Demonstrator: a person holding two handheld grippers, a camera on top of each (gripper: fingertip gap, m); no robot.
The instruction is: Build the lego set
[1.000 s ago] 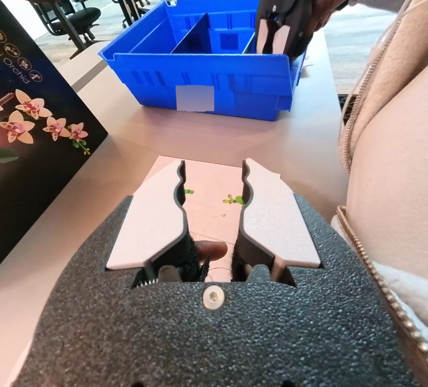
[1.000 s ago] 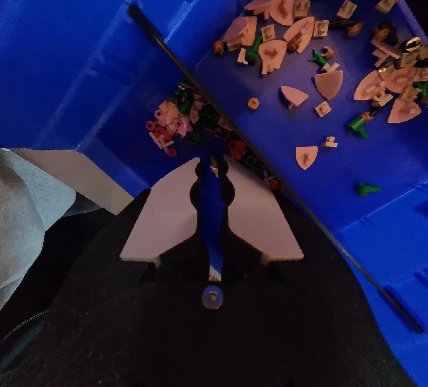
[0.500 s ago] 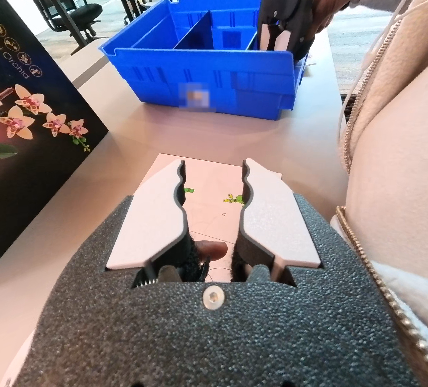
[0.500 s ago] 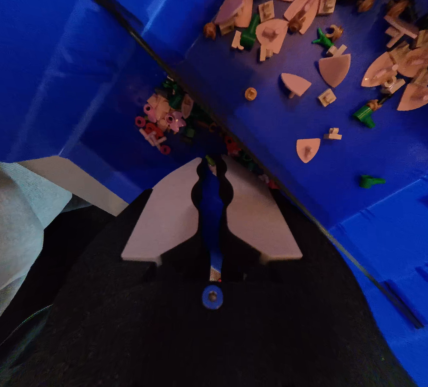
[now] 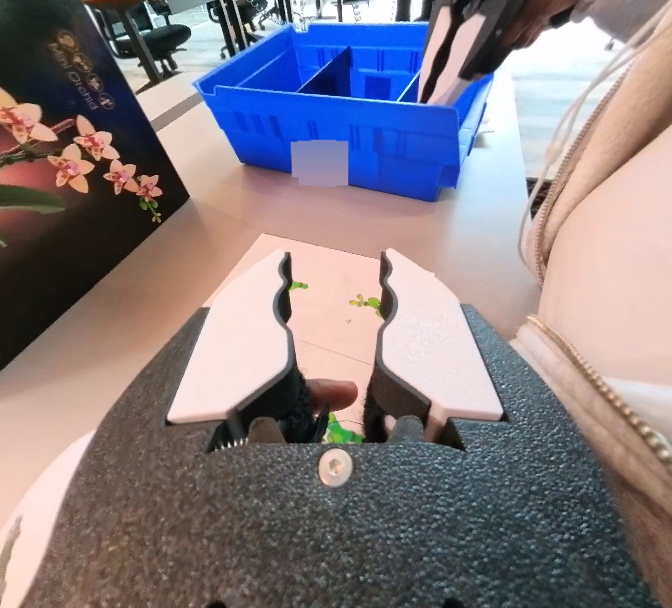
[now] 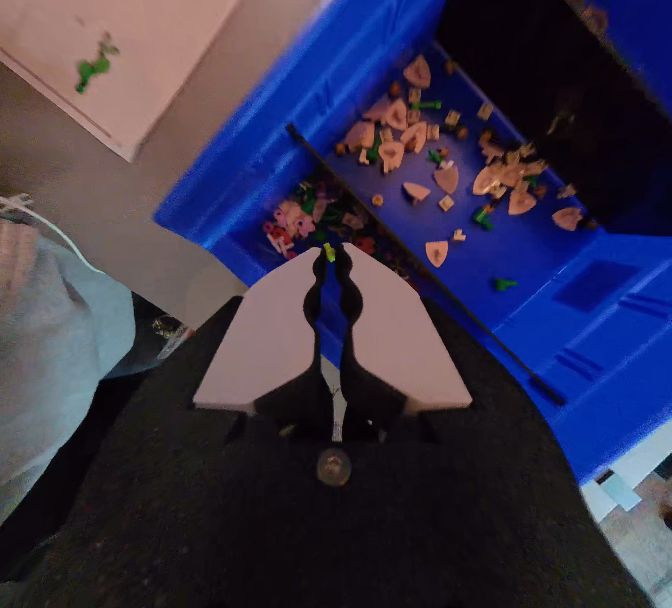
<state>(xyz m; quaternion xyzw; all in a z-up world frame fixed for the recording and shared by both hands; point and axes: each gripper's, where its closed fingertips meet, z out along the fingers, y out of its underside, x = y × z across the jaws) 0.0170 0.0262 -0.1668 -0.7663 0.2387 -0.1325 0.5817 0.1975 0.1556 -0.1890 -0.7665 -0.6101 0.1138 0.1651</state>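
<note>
My right gripper (image 6: 331, 251) is shut on a small lime-green lego piece (image 6: 330, 253) pinched at its fingertips, lifted above the blue bin (image 6: 262, 139). The bin's compartments hold several loose pieces: pink, red and green ones (image 6: 302, 216) near the corner, tan petal shapes (image 6: 414, 139) beyond the divider. My left gripper (image 5: 335, 259) is open and empty, hovering low over the white instruction sheet (image 5: 327, 303). The right gripper (image 5: 442, 96) shows above the bin's right end (image 5: 447, 125) in the left wrist view.
The dark lego box with orchid pictures (image 5: 72, 161) stands upright at the left of the table. The instruction sheet (image 6: 120, 16) lies in front of the bin. A person's beige jacket (image 5: 600, 245) fills the right side. Office desks and chairs stand behind. Across from one pair of fingers to the other is roughly 25 centimeters.
My right gripper closed on the lime-green piece and rose out of the bin, pulling back. My left gripper stayed open over the sheet, tilting up slightly.
</note>
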